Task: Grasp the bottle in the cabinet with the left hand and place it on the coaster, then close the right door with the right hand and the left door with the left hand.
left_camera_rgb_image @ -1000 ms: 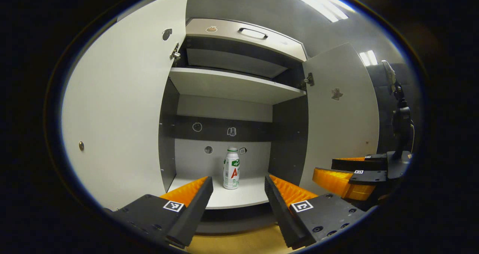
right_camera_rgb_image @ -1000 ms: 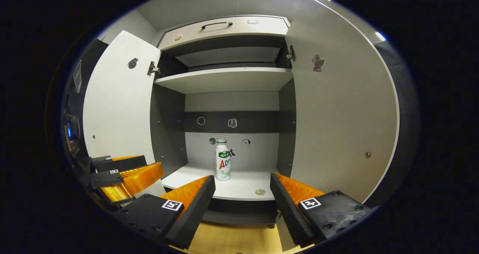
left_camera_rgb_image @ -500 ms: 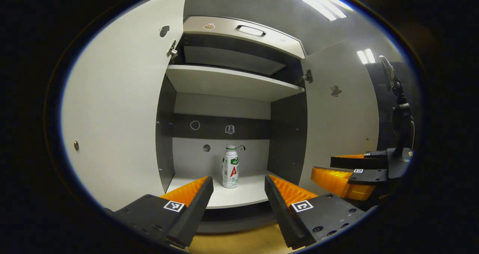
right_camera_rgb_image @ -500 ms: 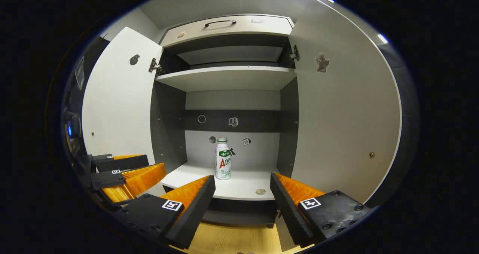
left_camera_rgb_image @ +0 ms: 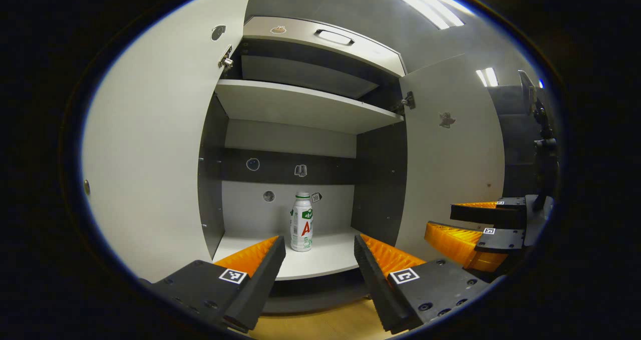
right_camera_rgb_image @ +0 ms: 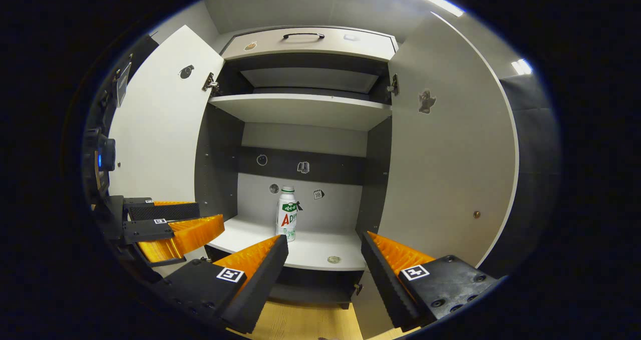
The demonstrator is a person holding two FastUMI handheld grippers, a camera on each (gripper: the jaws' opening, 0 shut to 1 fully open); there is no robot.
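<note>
In the left gripper view, our left gripper [left_camera_rgb_image: 319, 245] is spread wide and grasps nothing. The bottle [left_camera_rgb_image: 301, 229] stands upright on the bottom shelf [left_camera_rgb_image: 325, 260] of the cabinet [left_camera_rgb_image: 300, 109], at about twelve o'clock beyond the fingertips. Both doors hang open. Our right gripper [left_camera_rgb_image: 440, 222] sits at three o'clock.

In the right gripper view, our right gripper [right_camera_rgb_image: 324, 242] is likewise released and empty. The bottle [right_camera_rgb_image: 286, 221] stands at eleven o'clock; the left gripper [right_camera_rgb_image: 210, 217] waits at nine o'clock.
</note>
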